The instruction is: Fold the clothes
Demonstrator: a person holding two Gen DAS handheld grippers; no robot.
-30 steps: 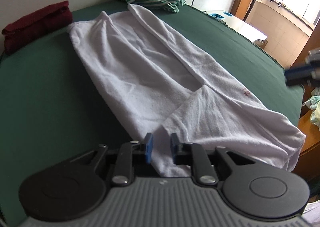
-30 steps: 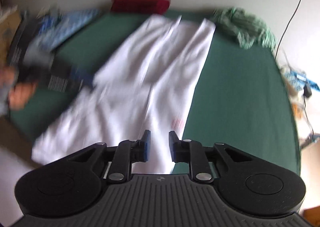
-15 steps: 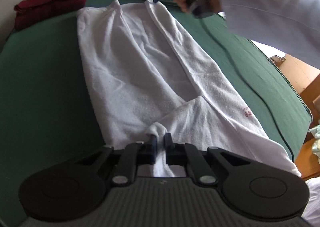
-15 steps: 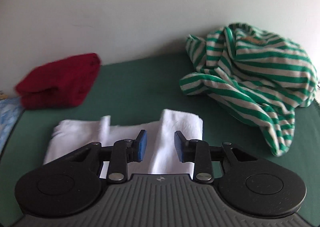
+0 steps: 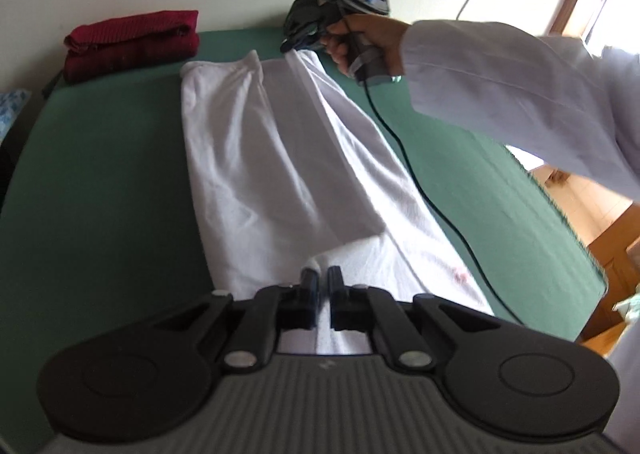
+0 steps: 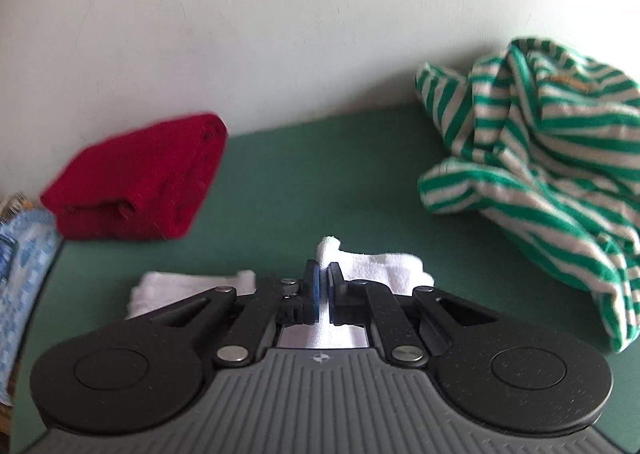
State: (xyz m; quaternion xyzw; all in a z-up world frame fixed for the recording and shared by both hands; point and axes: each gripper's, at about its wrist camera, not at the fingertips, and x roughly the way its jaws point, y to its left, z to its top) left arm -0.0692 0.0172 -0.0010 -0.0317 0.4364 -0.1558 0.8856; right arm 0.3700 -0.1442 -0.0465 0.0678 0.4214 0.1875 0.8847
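A long white garment (image 5: 272,158) lies lengthwise on the green table (image 5: 100,214). My left gripper (image 5: 323,278) is shut on its near folded edge, a white tuft poking up between the pads. At the far end a person's hand holds my right gripper (image 5: 302,42), which pinches the garment's far right corner and lifts it slightly. In the right wrist view the right gripper (image 6: 324,274) is shut on the white garment (image 6: 384,266), a tuft sticking out above the pads.
A folded red garment (image 6: 140,190) sits at the far left by the wall, also visible as the red garment (image 5: 132,44). A crumpled green-striped shirt (image 6: 540,158) lies far right. A blue patterned cloth (image 6: 20,274) is at the left edge. A white sleeve (image 5: 520,102) and black cable (image 5: 420,190) cross the table.
Both grippers have closed on the white garment: the left on the near edge, the right on the far corner after moving to the far end. The far corner has lifted a little.
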